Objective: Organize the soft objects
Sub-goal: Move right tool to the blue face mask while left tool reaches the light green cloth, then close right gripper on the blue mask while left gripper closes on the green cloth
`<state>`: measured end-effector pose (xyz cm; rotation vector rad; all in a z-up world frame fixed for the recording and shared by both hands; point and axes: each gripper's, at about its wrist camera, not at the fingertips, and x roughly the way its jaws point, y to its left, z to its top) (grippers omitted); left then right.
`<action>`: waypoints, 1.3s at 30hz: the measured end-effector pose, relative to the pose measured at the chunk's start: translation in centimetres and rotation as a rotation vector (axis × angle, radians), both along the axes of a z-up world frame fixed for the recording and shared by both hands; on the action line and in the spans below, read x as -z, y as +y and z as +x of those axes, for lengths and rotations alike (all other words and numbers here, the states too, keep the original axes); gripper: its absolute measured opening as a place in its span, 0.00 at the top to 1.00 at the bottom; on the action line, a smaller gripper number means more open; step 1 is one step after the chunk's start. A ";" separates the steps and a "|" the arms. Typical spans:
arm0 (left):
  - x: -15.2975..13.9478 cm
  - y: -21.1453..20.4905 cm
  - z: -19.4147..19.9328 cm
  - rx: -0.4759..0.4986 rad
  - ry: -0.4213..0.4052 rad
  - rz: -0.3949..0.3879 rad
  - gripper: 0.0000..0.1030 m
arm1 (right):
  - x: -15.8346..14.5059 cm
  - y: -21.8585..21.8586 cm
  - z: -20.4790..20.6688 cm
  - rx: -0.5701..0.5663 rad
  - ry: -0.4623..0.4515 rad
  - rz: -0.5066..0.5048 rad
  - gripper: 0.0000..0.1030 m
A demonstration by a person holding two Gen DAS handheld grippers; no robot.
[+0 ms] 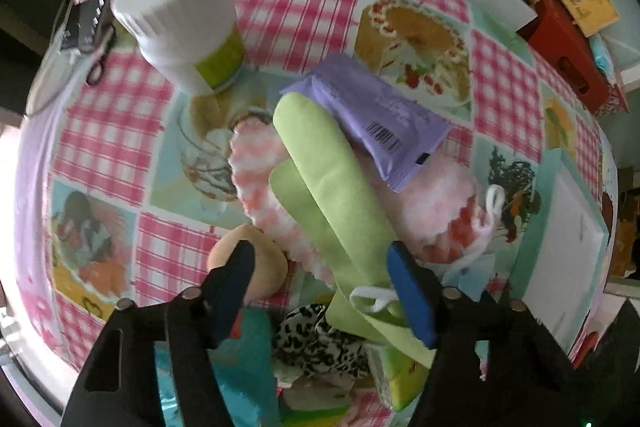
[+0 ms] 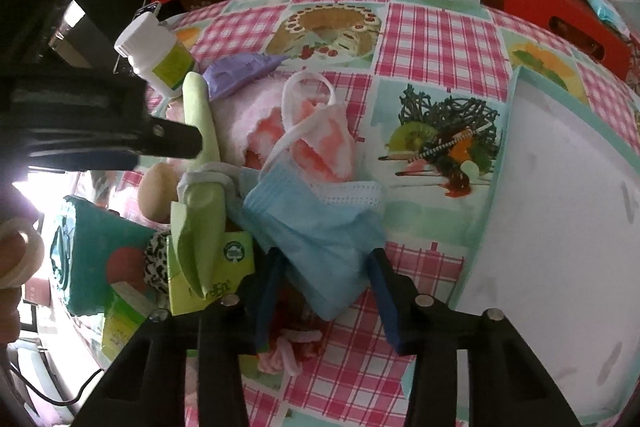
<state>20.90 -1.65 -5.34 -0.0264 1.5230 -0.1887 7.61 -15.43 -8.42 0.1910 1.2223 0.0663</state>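
Left wrist view: the left gripper (image 1: 324,283) is pointed down at a pile on the checked tablecloth (image 1: 296,3). Its fingers are set moderately wide, and a light green cloth (image 1: 336,179) is seen between them; whether the pads press on it cannot be told. The cloth's long axis is seen running from between the fingertips up and leftward toward a white bottle (image 1: 180,23) standing near the cloth's far left corner. A purple packet (image 1: 380,115) is laid across the cloth's far end, long axis diagonal. A pink-and-white fluffy cloth (image 1: 260,163) is spread beneath both. A beige rounded object (image 1: 260,263) is noted just beside the left finger, and a leopard-print fabric (image 1: 320,339) below the fingers.

Right wrist view: the right gripper (image 2: 324,283) is angled steeply down. A blue face mask (image 2: 316,227) is seen between its fingers, which stand fairly narrow; contact of both pads cannot be confirmed. The mask is crumpled, its long axis running roughly from the fingertips up-left. A white tray (image 2: 560,187) is noted at the tablecloth's right edge. A green tissue pack (image 2: 224,267) lies left of the mask.
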 end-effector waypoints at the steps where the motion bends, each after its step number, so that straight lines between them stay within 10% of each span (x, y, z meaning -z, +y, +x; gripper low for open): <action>1: 0.4 0.0 0.1 -0.010 0.012 -0.012 0.35 | 0.1 0.0 0.0 0.000 0.001 0.002 0.59; 7: 2.5 -0.6 0.5 -0.036 0.039 -0.047 0.42 | 0.5 -0.3 0.2 0.008 0.006 0.006 0.66; 18: 4.1 -0.6 -0.9 -0.068 0.024 -0.143 0.94 | 0.1 -0.4 -0.2 0.017 0.001 0.007 0.75; 35: 1.7 1.0 -2.5 -0.082 -0.022 -0.230 0.98 | -0.7 -1.3 -1.6 0.044 -0.020 0.009 0.87; 39: 2.1 0.4 -1.7 -0.092 -0.018 -0.205 0.79 | -1.2 -2.0 -2.0 0.059 -0.032 0.010 0.88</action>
